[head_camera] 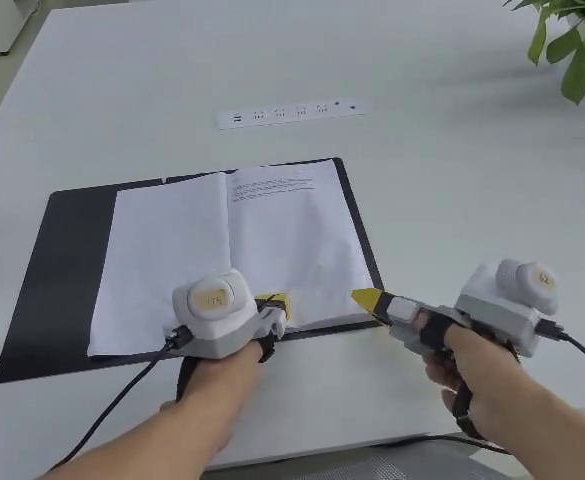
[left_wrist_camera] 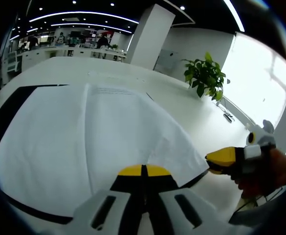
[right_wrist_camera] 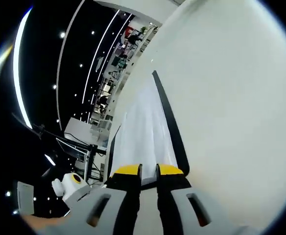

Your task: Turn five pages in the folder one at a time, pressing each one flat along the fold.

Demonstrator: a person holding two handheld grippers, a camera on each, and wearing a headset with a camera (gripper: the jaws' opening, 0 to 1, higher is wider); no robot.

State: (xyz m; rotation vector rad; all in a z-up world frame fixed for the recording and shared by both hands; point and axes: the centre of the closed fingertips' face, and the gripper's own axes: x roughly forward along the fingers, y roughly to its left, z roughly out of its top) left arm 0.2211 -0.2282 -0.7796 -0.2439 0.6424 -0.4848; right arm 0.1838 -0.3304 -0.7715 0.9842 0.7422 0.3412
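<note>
"What can't I make out from up here?"

"The print [head_camera: 272, 186] at the top of the right page [head_camera: 302, 240] is too small for you to read. The power strip [head_camera: 290, 113] is too small for detail, and the plant [head_camera: 572, 40] is cut off at the top corner."

"And down at my hands?"

"Your left hand-held gripper [head_camera: 272, 304] covers the foot of the fold [head_camera: 227, 235]. At your right hand-held gripper [head_camera: 365, 298] the page's near corner slips behind the jaws. You cannot tell whether it lies between them."

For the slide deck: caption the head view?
Open folder on white table; left gripper by the fold, right gripper at the right page corner.
</note>
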